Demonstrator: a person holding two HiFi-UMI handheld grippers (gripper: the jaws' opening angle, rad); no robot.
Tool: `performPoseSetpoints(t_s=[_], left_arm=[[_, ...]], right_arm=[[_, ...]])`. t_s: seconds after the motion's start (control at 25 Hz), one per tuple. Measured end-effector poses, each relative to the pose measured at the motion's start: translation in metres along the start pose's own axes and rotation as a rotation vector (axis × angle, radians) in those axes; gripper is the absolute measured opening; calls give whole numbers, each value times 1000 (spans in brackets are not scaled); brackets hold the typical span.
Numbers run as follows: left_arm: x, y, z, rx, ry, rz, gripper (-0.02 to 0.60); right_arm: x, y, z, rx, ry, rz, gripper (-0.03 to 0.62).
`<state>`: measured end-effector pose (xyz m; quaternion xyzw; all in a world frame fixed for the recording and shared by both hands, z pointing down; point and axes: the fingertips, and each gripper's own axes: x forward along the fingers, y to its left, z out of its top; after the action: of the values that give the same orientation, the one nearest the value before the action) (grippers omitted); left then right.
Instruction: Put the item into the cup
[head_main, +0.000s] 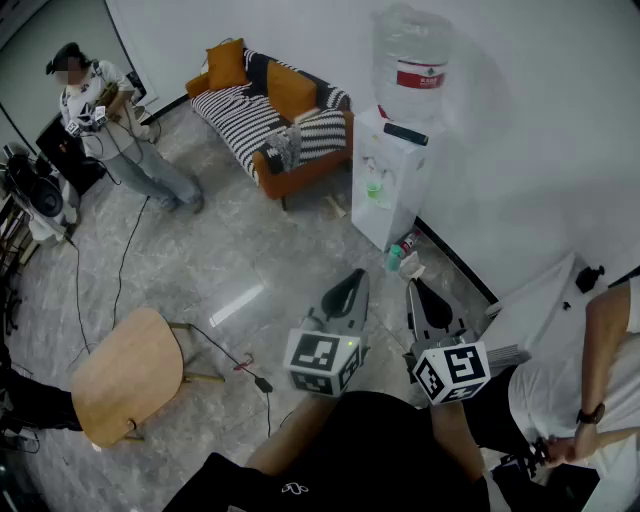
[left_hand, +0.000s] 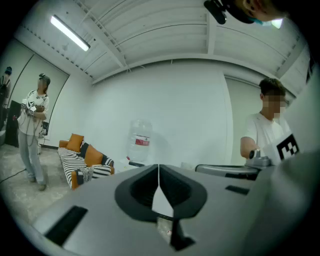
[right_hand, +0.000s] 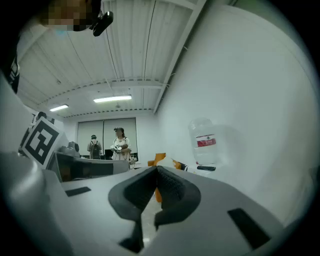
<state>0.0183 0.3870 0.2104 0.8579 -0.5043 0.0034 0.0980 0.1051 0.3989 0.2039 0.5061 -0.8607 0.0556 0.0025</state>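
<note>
Left gripper (head_main: 352, 282) and right gripper (head_main: 414, 292) hang side by side, jaws together on nothing (aimed toward the water cooler (head_main: 392, 175)); no cup or item shows anywhere.

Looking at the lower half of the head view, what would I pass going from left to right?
A wooden table → left gripper → right gripper → person in a white shirt.
</note>
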Motion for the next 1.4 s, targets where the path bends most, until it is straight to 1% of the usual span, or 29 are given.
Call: performPoseSetpoints(t_s=[0.44, 0.64, 0.88, 1.16, 1.4], left_arm=[[4, -7, -5, -1, -3, -6, 14], [5, -10, -7, 0, 5, -8, 14], [7, -15, -11, 0, 18, -4, 14], [10, -31, -19, -3, 27, -11, 14], [13, -57, -21, 7, 17, -14, 14]], right_arm=[[-4, -6, -4, -4, -1, 2, 12], [-6, -10, -4, 18, -6, -6, 12], [-9, -13, -8, 30, 0, 6, 12], [-24, -19, -13, 27, 11, 18, 12], [-47, -39, -11, 21, -3, 5, 12]])
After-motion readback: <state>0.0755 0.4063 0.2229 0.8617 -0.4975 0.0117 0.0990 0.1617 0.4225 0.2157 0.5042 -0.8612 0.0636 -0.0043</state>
